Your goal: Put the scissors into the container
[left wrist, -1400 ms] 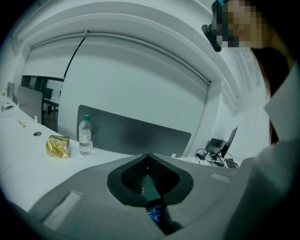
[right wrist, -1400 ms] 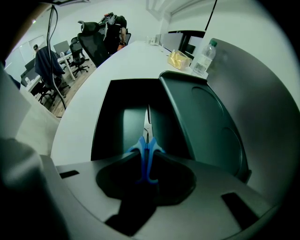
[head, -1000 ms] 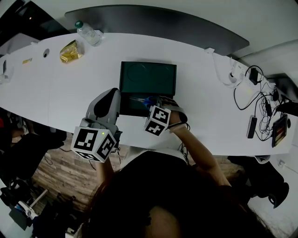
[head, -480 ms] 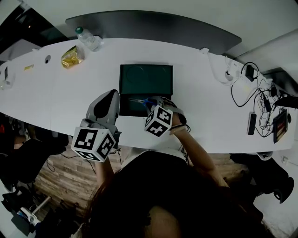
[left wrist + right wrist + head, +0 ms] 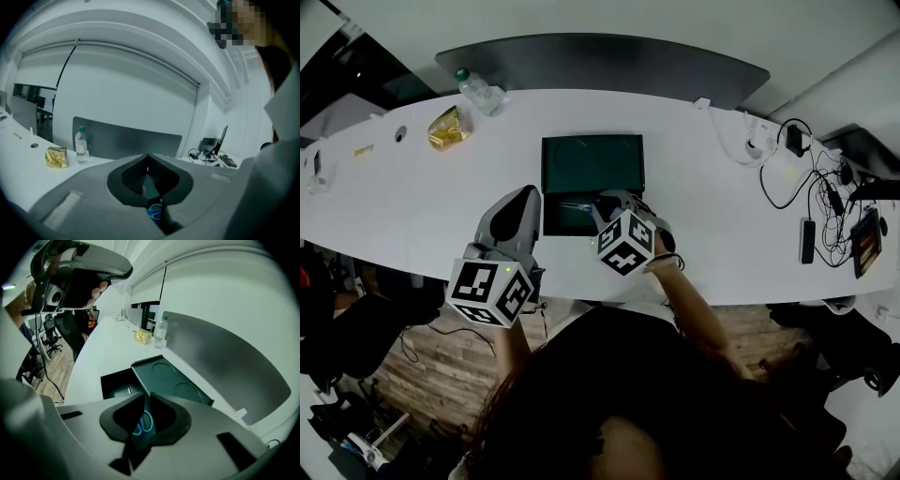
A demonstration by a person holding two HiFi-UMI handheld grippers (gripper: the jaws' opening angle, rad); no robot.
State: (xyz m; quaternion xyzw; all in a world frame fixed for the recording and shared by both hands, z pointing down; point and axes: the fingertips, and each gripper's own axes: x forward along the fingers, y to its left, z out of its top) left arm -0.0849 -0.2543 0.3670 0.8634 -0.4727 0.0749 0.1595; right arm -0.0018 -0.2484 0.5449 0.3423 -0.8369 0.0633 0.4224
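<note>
Scissors [image 5: 144,423] lie in the container [image 5: 555,223], apparently by its near edge. The right gripper [image 5: 147,393] is above, jaws just narrowed to an empty slit. The left gripper [image 5: 147,159] is closed, empty, with open counter [image 5: 422,187] beside.

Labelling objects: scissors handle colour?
The scissors handles are blue; clearest in the right gripper view.

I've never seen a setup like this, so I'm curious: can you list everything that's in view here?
table: one, white, long, spanning the view
container: one, dark green, lid open, mid-table
scissors: one pair, blue handles, inside the container
water bottle: one, clear, table's far left
packet: one, gold, beside the bottle
cables and devices: several, black, table's right end
left hand-held gripper: one, grey, left of container, jaws together
right hand-held gripper: one, grey, over the scissors; jaws have just been closing, gripping nothing
</note>
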